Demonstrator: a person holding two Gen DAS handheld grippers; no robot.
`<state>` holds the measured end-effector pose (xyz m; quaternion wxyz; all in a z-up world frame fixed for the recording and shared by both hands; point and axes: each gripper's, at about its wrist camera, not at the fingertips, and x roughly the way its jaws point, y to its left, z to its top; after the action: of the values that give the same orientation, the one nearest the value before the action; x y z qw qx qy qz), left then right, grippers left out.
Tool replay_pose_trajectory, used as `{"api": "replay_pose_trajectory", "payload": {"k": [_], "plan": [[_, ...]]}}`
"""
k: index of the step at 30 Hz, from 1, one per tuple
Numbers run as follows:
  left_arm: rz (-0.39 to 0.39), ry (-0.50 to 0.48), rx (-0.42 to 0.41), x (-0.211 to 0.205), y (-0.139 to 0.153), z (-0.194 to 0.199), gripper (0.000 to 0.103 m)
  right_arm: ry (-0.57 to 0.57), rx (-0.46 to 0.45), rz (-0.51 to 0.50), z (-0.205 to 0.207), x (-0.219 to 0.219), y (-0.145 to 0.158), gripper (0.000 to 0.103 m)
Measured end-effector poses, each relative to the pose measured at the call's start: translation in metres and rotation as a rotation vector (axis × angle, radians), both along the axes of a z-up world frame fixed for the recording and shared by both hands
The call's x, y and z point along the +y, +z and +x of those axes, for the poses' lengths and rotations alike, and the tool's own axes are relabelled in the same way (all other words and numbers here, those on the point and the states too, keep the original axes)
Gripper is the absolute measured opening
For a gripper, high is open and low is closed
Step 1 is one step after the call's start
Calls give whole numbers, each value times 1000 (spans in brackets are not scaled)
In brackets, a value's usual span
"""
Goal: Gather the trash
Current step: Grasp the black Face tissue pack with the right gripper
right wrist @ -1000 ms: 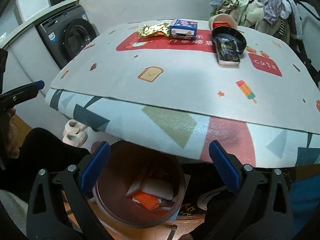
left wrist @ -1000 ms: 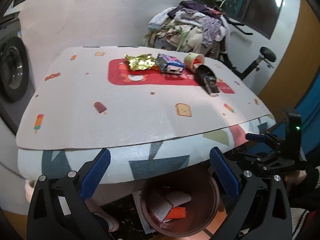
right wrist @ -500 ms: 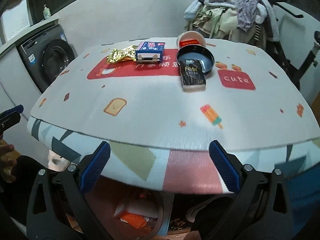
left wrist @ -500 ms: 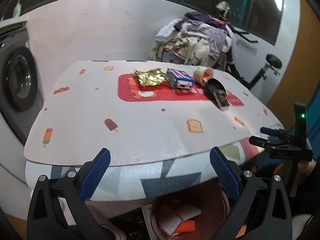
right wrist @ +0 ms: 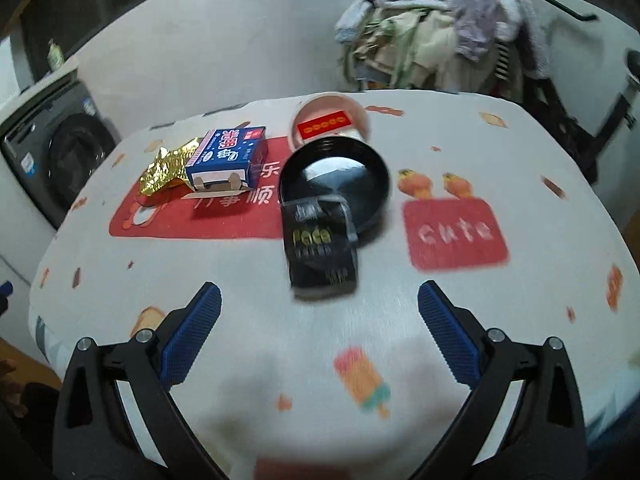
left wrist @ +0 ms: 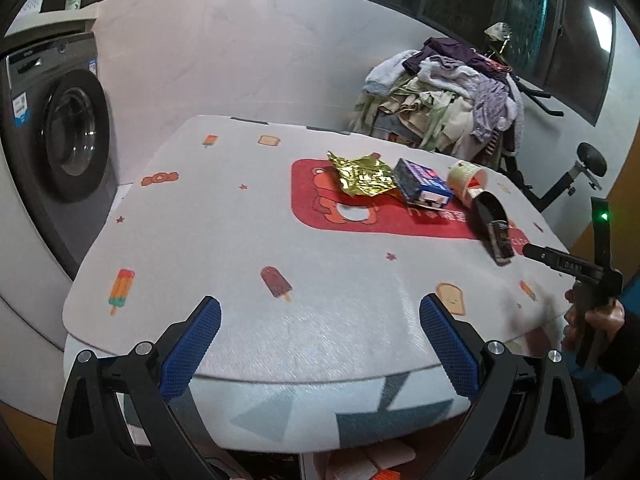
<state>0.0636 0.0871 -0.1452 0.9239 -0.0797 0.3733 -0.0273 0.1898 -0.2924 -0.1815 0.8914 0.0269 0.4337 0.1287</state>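
Note:
Trash lies at the far side of the patterned table (left wrist: pixel 240 240): a crumpled gold foil wrapper (left wrist: pixel 362 176), a blue carton (left wrist: pixel 422 182), a tipped paper cup (left wrist: pixel 466 176), a black bowl (left wrist: pixel 488 210) and a black packet (left wrist: pixel 502 242). In the right wrist view they are the foil (right wrist: pixel 166 168), carton (right wrist: pixel 228 158), cup (right wrist: pixel 330 124), bowl (right wrist: pixel 334 180) and packet (right wrist: pixel 320 248). My left gripper (left wrist: pixel 320 340) is open and empty over the near table edge. My right gripper (right wrist: pixel 320 328) is open and empty, just short of the packet.
A washing machine (left wrist: pixel 52 132) stands at the left. A heap of clothes (left wrist: pixel 448 96) on an exercise bike stands behind the table. Part of the trash bin's contents (left wrist: pixel 372 464) shows under the table's near edge. The right gripper body (left wrist: pixel 576 272) shows at the table's right side.
Both grippers have risen from below the table edge, over the bin, up to table height. The right one moved in over the table toward the black packet. Both stayed open.

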Motion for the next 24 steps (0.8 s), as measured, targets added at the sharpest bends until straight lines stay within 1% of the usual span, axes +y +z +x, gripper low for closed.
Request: {"api": "replay_pose_trajectory", "payload": {"k": [1,3,4,5,7,8,9,12,13,16,18,19,21,22,24], "plan": [[-8,10,11,2,-2,5,97,15,-1,-12,7,3,-3,95],[-32,17,26,5,-5,11,97,33,10,-35,23,9,-10,83],[-50,20,37,7,-7,15,97,37,21,-42,30,12,-14,81],[-62,25,48,8,-9,20,97,34,32,-51,36,14,-18,77],[-70,33,63,9,-11,25,97,16,50,-66,45,17,-26,71],[-81,31,71,9,-12,29,97,10,72,-58,48,17,-30,64],[-89,29,76,9,-13,31,97,17,88,-43,50,18,-33,53],[-88,26,93,8,-16,39,97,35,78,-72,47,24,-32,43],[-81,26,100,8,-17,43,97,41,70,-72,45,25,-30,42],[-78,28,105,7,-17,52,97,44,47,-30,38,22,-22,41],[-104,27,124,8,-18,62,97,39,28,8,33,19,-14,41],[-130,20,140,8,-19,69,97,34,17,28,30,17,-10,41],[-164,14,145,8,-18,80,88,27,4,44,26,15,-4,41],[-202,11,155,9,-19,90,85,25,-2,53,24,15,-2,41],[-253,16,168,10,-21,106,79,22,-17,70,21,14,3,41]]}}
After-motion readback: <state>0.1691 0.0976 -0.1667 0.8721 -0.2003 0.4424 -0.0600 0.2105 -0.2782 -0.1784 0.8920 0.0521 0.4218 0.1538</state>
